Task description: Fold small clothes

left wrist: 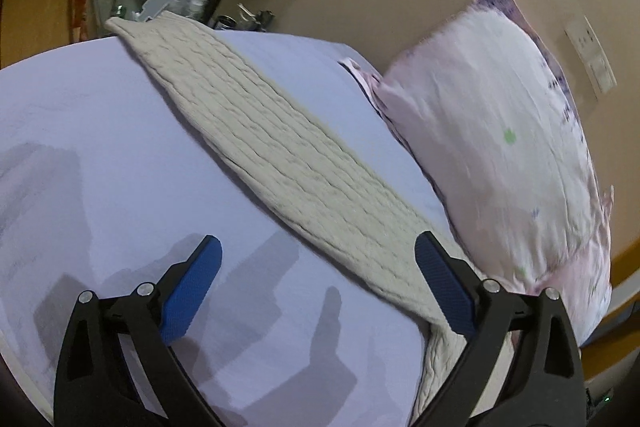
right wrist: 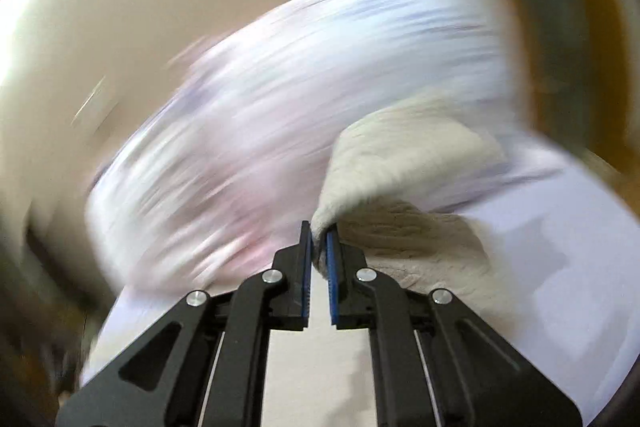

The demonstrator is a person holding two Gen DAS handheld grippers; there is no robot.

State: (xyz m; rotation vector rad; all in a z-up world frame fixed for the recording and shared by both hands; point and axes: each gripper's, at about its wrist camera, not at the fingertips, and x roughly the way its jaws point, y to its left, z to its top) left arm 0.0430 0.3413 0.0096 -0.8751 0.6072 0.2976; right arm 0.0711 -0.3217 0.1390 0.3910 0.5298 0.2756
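Beige and ribbed like a knit, the small garment (left wrist: 280, 155) lies stretched in a long band across a pale lilac bed sheet (left wrist: 100, 147), running from the far edge of the bed toward the near right, where it passes under the right finger of the left gripper (left wrist: 318, 259). A pink-white pillow (left wrist: 492, 147) leans against the wall just beside the garment's far long edge. Judging by its slack drape and the way it follows the mattress, the cloth is light, soft and limp: it will sag from any single hold and bunch rather than crease sharply, so corners and hems look like the best places to grip, with both ends controlled to keep the fold line straight. The left gripper hovers with its blue pads spread wide and nothing between them; the garment sits mostly ahead of it and to its right, the near end curling down below the right finger. In the right wrist view, heavily blurred, the right gripper (right wrist: 319, 239) has its pads pinched almost together on a bunched edge of the same beige knit (right wrist: 404, 163), which rises from the pinch and arches over to the right before dropping onto the sheet. That grip appears to sit on an end or corner, though the blur hides exactly which.
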